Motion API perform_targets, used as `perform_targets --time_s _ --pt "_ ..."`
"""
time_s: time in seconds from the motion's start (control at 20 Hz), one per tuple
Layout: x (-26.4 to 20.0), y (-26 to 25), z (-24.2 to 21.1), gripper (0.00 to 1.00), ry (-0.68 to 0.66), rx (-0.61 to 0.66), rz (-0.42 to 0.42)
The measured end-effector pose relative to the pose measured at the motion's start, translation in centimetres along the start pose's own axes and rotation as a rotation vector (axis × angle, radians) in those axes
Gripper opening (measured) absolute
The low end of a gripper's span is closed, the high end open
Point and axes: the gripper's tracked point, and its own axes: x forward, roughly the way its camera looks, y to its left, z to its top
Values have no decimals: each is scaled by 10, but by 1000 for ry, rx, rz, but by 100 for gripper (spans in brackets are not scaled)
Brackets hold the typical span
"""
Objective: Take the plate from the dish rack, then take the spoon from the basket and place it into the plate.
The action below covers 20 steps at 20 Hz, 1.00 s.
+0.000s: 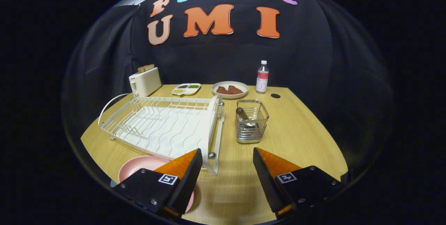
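- Right up front is the gripper (227, 155), fingers spread wide with nothing between them, just bare wood of the worktop (299, 131) showing in the gap.
- Partly tucked under the left finger is the pink plate (139, 165). It's lying flat on the worktop, out of the rack, just in front of the rack's near corner.
- The white wire dish rack (163, 125) sits just beyond the left finger, on the left half of the worktop. No dishes in it as far as I can see, and one end frame stands up on its right side.
- To the right of the rack, beyond the gap between the fingers, there's the wire basket (251, 120). The spoon (244, 116) is in it, leaning with its handle end poking up toward the basket's back left corner.
- Further back: a cream toaster (145, 81) with what looks like toast sticking out of it, behind the rack's far left corner.
- Next to that is a small divided tray (186, 88) with bits of food in its compartments, then a round dish (230, 89) holding a couple of reddish-brown pieces.
- A plastic bottle (262, 77) stands upright at the back, right of the dish, with a small dark hole (275, 95) in the worktop just in front of it.
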Motion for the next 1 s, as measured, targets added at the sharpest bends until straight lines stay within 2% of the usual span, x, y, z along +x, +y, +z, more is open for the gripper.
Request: perform_targets --time_s 0.2,0.55,0.75,0.85,1.0 --pt "26 -11 27 80 -73 -7 -56" --pt "67 -20 29 44 -98 -18 -126" --pt "85 -27 29 30 -115 -35 -159" --pt "91 -31 24 26 -107 -36 -179" --pt "97 -28 17 25 -101 -31 -175"
